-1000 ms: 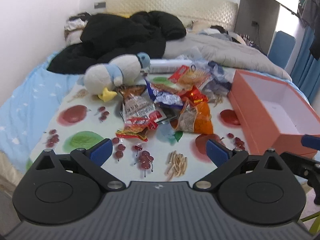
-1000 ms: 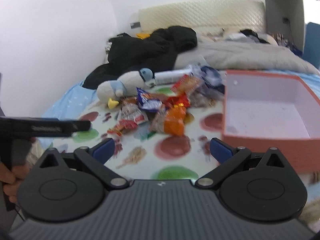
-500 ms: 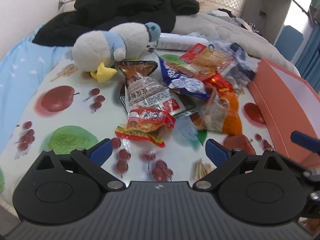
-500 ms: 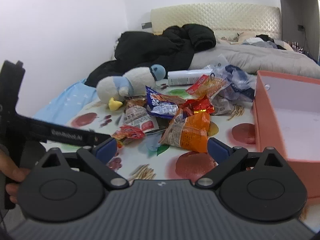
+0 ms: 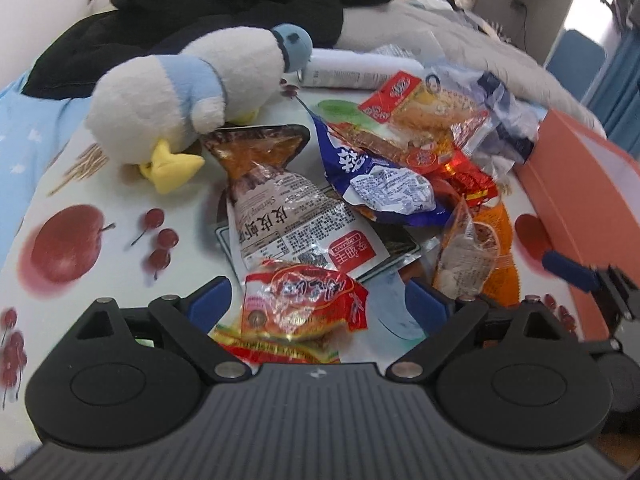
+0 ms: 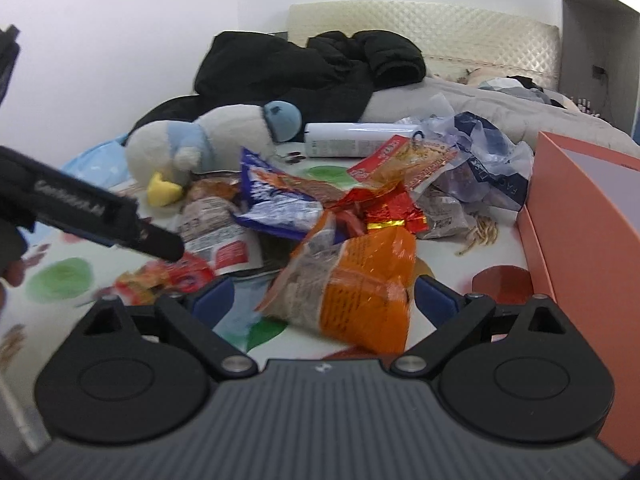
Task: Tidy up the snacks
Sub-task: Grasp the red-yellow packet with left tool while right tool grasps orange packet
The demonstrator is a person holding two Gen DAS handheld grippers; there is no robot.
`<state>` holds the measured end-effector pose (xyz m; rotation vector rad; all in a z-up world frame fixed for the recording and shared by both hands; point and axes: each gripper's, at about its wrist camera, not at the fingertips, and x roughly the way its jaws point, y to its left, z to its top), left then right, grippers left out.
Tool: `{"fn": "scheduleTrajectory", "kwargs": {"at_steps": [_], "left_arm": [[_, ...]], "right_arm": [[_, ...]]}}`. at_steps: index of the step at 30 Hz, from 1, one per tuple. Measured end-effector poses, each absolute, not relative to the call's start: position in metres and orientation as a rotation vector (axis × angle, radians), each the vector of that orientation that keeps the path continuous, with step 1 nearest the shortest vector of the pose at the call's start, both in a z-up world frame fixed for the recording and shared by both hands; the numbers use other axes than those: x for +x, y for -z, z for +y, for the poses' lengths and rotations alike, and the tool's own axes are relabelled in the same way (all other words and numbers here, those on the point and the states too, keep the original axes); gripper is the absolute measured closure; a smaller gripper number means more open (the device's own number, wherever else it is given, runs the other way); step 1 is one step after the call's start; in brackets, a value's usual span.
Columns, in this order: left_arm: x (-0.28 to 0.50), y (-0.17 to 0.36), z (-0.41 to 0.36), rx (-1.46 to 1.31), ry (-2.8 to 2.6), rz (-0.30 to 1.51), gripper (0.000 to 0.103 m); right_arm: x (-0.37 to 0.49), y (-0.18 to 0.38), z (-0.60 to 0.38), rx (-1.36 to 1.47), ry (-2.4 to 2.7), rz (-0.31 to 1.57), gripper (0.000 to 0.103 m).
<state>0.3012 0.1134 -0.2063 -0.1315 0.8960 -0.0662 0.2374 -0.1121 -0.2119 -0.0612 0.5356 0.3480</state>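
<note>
Snack pile [image 5: 360, 184] on the fruit-print cloth [image 5: 80, 288], beside the orange box [image 6: 592, 240]. Left gripper [image 5: 318, 298] — jaws wide, just easing inward — has the red packet [image 5: 304, 300] between its fingertips, pads not pressing. Right gripper [image 6: 322, 298] spread wide around the orange bag [image 6: 360, 284], not clamped; contact hard to judge, that bag blurred. Plush duck [image 5: 192, 92] lies on the pile's far side from the box. Box interior mostly cut off — contents unreadable.
</note>
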Motion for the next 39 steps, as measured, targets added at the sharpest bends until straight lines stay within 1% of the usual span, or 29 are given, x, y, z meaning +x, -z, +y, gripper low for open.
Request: {"fn": "scheduleTrajectory", "kwargs": {"at_steps": [7, 10, 12, 17, 19, 20, 21, 23, 24, 29, 33, 37, 39], "left_arm": [[0.321, 0.223, 0.107, -0.049, 0.036, 0.966, 0.008], [0.327, 0.235, 0.108, -0.009, 0.021, 1.026, 0.011], [0.328, 0.241, 0.110, 0.001, 0.024, 1.052, 0.012], [0.322, 0.245, 0.113, -0.012, 0.017, 1.038, 0.016], [0.317, 0.245, 0.110, 0.000, 0.017, 1.026, 0.021], [0.314, 0.244, 0.106, 0.012, 0.019, 1.020, 0.024], [0.312, 0.244, 0.103, 0.028, 0.016, 1.025, 0.026], [0.307, 0.242, 0.098, 0.031, 0.023, 1.023, 0.027], [0.304, 0.241, 0.095, 0.039, 0.024, 1.021, 0.030], [0.288, 0.237, 0.090, 0.029, 0.008, 1.006, 0.034], [0.270, 0.235, 0.087, 0.000, -0.042, 0.974, 0.038], [0.254, 0.233, 0.082, -0.024, -0.071, 0.944, 0.040], [0.244, 0.230, 0.082, -0.075, -0.077, 0.934, 0.043]], "right_arm": [[0.266, 0.228, -0.107, -0.083, -0.338, 0.557, 0.005], [0.277, 0.238, -0.103, -0.103, -0.372, 0.616, 0.005], [0.281, 0.241, -0.102, -0.105, -0.382, 0.638, 0.005], [0.285, 0.243, -0.104, -0.080, -0.394, 0.654, 0.006], [0.283, 0.244, -0.104, -0.079, -0.408, 0.654, 0.010], [0.283, 0.244, -0.104, -0.083, -0.415, 0.658, 0.015], [0.284, 0.244, -0.103, -0.091, -0.415, 0.667, 0.023], [0.283, 0.243, -0.102, -0.087, -0.439, 0.668, 0.033], [0.281, 0.242, -0.101, -0.094, -0.444, 0.659, 0.034], [0.267, 0.238, -0.100, -0.122, -0.463, 0.631, 0.041], [0.251, 0.234, -0.106, -0.104, -0.471, 0.639, 0.043], [0.234, 0.230, -0.112, -0.118, -0.481, 0.670, 0.046], [0.228, 0.226, -0.115, -0.120, -0.474, 0.678, 0.046]]}}
